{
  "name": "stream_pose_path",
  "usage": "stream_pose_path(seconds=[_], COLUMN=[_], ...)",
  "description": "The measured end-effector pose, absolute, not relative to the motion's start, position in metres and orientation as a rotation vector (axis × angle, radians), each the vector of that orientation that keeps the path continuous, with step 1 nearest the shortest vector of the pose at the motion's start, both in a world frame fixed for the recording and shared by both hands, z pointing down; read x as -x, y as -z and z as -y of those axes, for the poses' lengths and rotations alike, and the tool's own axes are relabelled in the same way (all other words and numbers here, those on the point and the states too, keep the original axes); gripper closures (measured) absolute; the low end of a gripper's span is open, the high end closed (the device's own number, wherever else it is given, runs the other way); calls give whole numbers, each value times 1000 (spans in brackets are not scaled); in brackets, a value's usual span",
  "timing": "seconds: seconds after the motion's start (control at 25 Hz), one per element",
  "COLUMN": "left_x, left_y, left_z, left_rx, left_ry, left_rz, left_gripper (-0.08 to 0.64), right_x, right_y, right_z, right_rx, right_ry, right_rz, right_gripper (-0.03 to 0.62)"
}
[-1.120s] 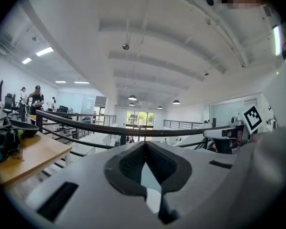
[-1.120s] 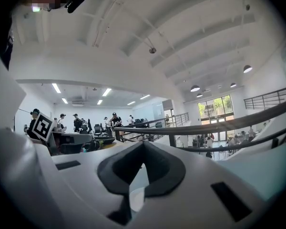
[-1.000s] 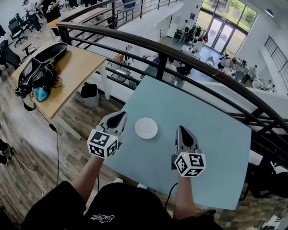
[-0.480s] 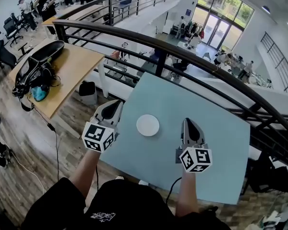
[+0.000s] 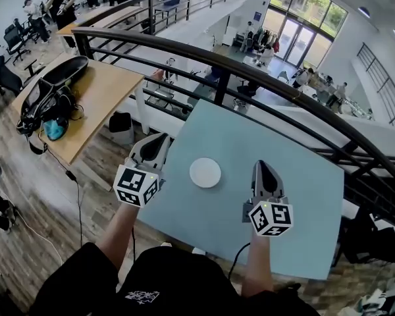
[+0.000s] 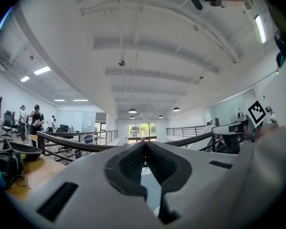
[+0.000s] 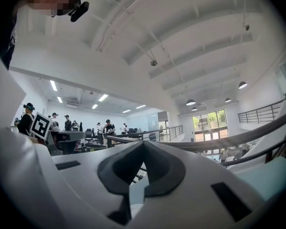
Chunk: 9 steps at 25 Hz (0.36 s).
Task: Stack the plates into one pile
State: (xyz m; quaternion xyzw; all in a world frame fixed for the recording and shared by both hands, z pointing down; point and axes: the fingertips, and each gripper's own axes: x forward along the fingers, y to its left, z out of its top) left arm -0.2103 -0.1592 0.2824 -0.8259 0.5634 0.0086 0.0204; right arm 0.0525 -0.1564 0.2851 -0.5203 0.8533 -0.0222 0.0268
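The plates [image 5: 205,172] are lying near the middle of the pale blue surface [image 5: 286,199], showing from above as one white round disc; how many are lying there cannot be told from this height. Nothing is touching them.

The left gripper [image 5: 159,142] is hovering just left of the plates, at the surface's left edge, with its marker cube hanging out over the wood floor [image 5: 85,209]. It is pointing away from the person toward the black railing [image 5: 218,84]. In the left gripper view its dark pads [image 6: 128,163] are meeting at the tips, clenched on nothing.

The right gripper [image 5: 261,168] is hovering over the surface to the right of the plates, apart from them and pointing the same way. In the right gripper view its pads [image 7: 119,168] are likewise pressing together at the tips, with nothing between them.

Both grippers are flanking the plates, one on each side, with the plates lying slightly ahead of the marker cubes.
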Motion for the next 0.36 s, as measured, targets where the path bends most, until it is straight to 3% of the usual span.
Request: stream_pose_path(seconds=[0.36], left_x=[217], left_y=[-278], left_z=[163], left_rx=[2573], left_ry=[-33], left_rz=[-1758], left_gripper=[552], right_x=[-49], right_y=[-279], right_z=[159], right_rx=[1614], right_ry=[70], right_rz=[-2623], right_gripper=[586])
